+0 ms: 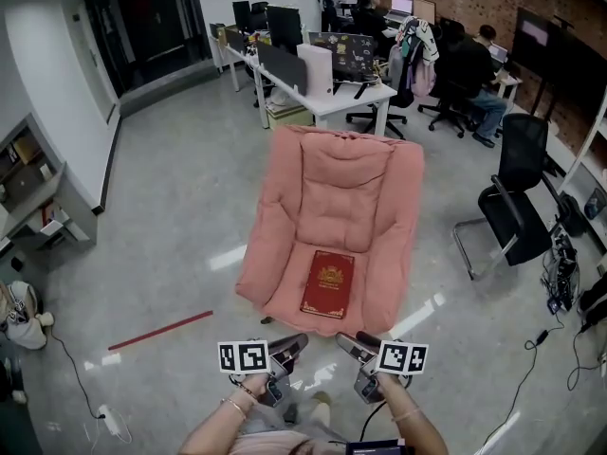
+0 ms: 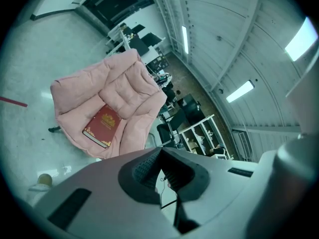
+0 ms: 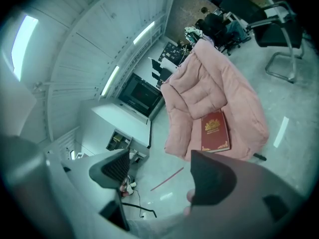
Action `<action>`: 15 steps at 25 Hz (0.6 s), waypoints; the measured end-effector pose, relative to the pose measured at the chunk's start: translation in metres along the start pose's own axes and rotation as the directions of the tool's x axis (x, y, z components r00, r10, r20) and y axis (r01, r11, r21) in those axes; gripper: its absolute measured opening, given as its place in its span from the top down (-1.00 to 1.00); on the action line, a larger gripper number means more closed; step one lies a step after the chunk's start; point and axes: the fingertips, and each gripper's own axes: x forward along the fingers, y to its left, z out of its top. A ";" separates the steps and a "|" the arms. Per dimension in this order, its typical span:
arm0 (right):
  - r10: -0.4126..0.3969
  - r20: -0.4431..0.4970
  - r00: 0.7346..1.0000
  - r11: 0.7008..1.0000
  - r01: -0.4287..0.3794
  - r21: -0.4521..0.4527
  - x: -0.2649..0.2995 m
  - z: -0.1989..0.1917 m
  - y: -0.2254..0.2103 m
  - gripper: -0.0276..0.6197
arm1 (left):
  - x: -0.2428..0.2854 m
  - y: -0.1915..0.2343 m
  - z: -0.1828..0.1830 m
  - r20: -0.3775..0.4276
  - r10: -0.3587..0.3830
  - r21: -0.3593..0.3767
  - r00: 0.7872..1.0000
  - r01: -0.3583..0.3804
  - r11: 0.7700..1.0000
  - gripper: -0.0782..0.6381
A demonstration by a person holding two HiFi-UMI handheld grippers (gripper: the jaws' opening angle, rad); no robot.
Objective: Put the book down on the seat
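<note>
One red hardback book (image 1: 328, 284) lies flat on the pink seat (image 1: 379, 303). Judged stiff, fairly heavy, smooth-covered; grip across the spine edge. Left gripper (image 1: 292, 345) closed, empty; right gripper (image 1: 355, 341) agape, empty.

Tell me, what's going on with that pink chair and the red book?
A person is holding a gripper in each hand. The red book lies flat on the seat of the pink armchair, so it looks already put down. Neither gripper touches it: both hang in front of the chair, empty. The left gripper has its jaws shut, and the right gripper has its jaws apart.
</note>
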 end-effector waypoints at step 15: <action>-0.004 0.086 0.996 0.999 0.008 -0.039 0.000 -0.033 0.057 -0.32 | -0.056 -0.036 -0.022 -0.057 -0.116 0.084 0.992 0.120 0.989 0.79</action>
